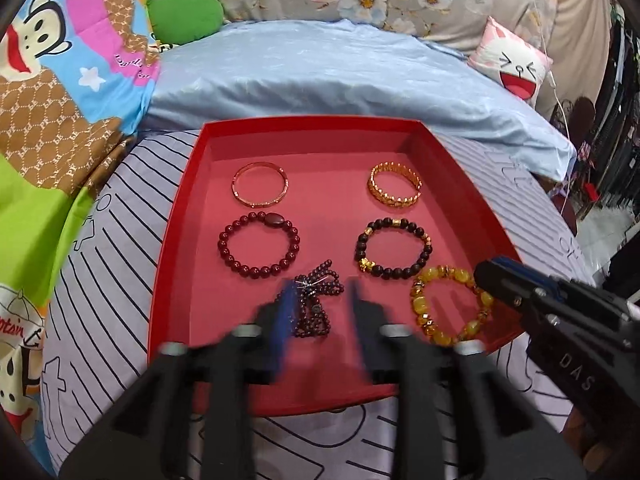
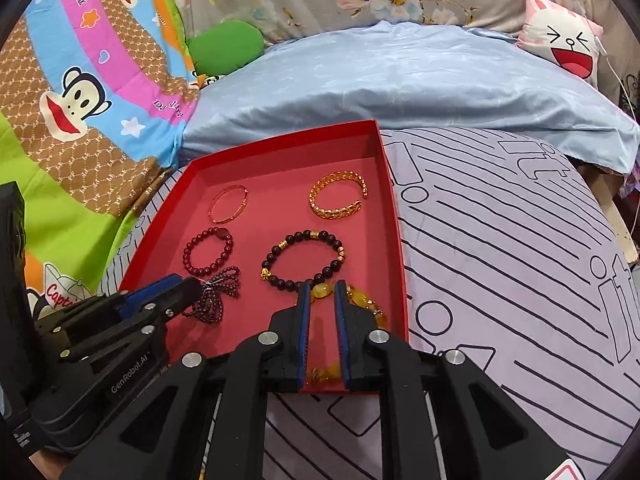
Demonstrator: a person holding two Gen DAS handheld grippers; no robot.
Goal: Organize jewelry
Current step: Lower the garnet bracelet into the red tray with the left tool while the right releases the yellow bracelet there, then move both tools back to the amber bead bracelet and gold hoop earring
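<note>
Tangled dark garnet bead strand point(image 1: 316, 308) lies in shallow red cardboard tray point(image 1: 280, 128), near front edge: light, limp, slippery; pinch mid-bunch. Left hand-held gripper point(image 1: 320, 312) half-open straddling it, empty; right hand-held gripper point(image 2: 322, 312) nearly closed, empty.

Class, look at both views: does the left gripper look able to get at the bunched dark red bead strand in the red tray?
Probably yes. The left gripper is open and straddles the bead strand; nothing lies between them.
</note>
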